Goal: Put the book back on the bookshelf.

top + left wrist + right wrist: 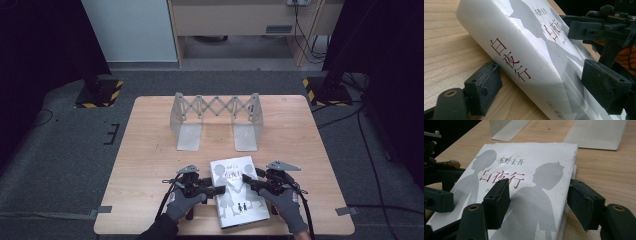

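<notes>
A white book point(239, 192) with grey silhouettes and red title characters lies flat on the wooden table point(150, 150) near its front edge. My left gripper point(220, 190) comes in at the spine side. In the left gripper view its jaws straddle the spine point(524, 50), one pad on the table just off it and the other over the cover, with a gap showing; the left gripper point(544, 86) is open. My right gripper point(247, 181) is at the opposite long edge. In the right gripper view the right gripper point(539, 200) is open, one pad above the cover point(529, 182), the other beside the page edge.
An extendable metal book stand point(216, 112) with two upright ends and flat base plates point(596, 135) stands at the table's middle, beyond the book. Bare wood lies to the left and right of it. Dark floor with stand bases surrounds the table.
</notes>
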